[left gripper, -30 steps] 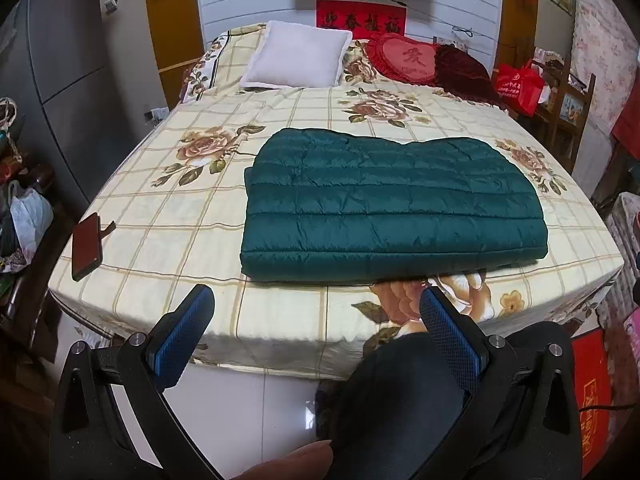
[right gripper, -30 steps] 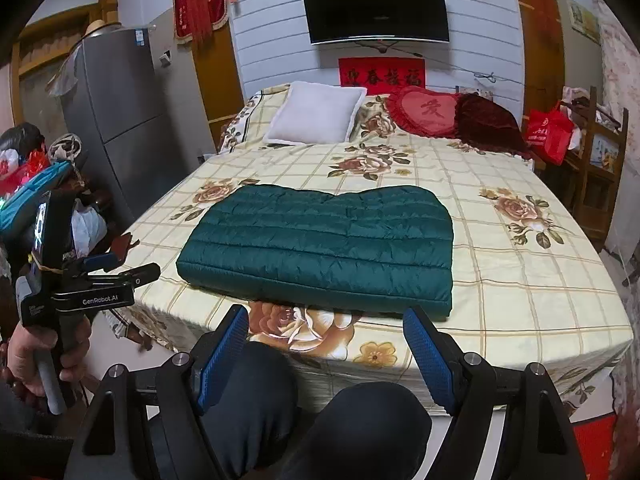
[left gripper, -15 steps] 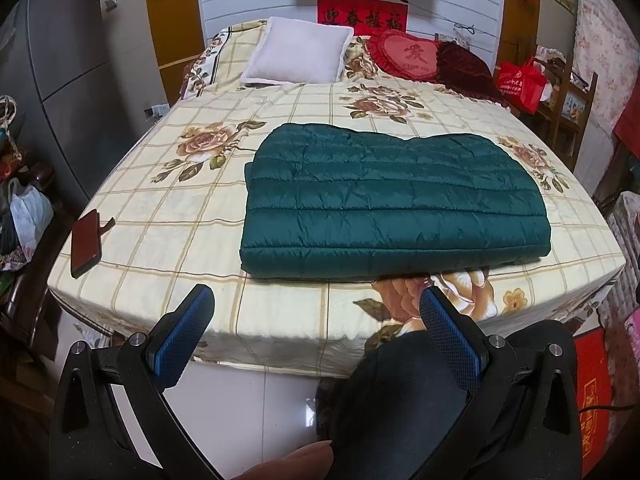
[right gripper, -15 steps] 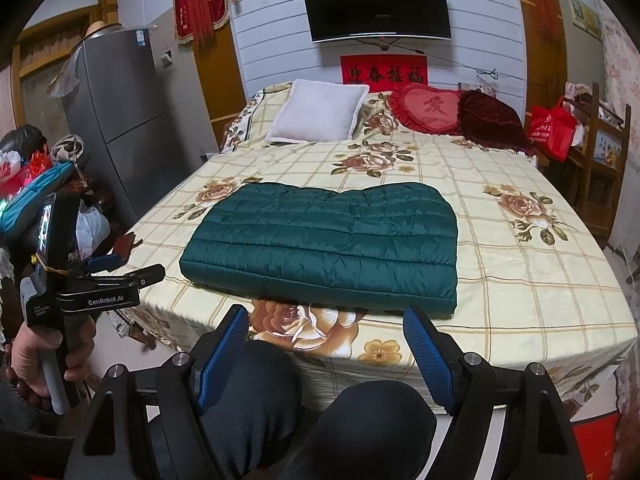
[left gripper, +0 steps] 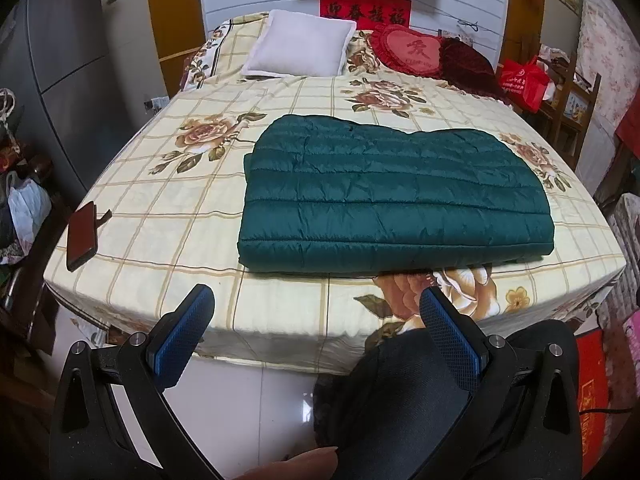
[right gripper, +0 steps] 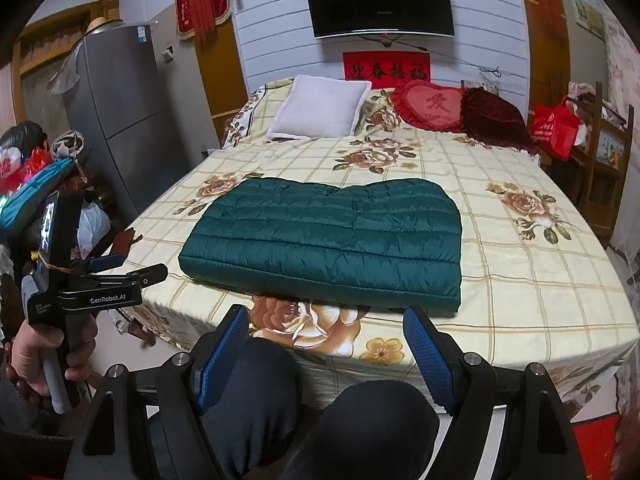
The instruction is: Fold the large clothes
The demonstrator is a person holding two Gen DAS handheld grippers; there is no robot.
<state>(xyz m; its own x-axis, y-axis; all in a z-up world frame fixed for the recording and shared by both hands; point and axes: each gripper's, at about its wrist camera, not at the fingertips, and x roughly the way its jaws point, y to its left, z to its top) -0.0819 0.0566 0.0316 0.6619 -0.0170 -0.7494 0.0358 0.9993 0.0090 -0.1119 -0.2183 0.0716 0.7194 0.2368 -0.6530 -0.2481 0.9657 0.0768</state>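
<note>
— Floral checked bedspread [left gripper: 168, 216] covers the bed; where does the green quilted jacket [left gripper: 392, 200] lie?
— Folded flat near the foot edge of that bed, with a white pillow [right gripper: 320, 112] at the far end and a phone [left gripper: 82, 236] at the bed's left edge.
— And the grippers?
— Left gripper [left gripper: 316, 312] and right gripper [right gripper: 326, 336] hover short of the bed, jaws spread, holding nothing.

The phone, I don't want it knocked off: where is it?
In the left wrist view, the phone lies at the bed's left edge, near the foot corner, left of the green jacket.
</note>
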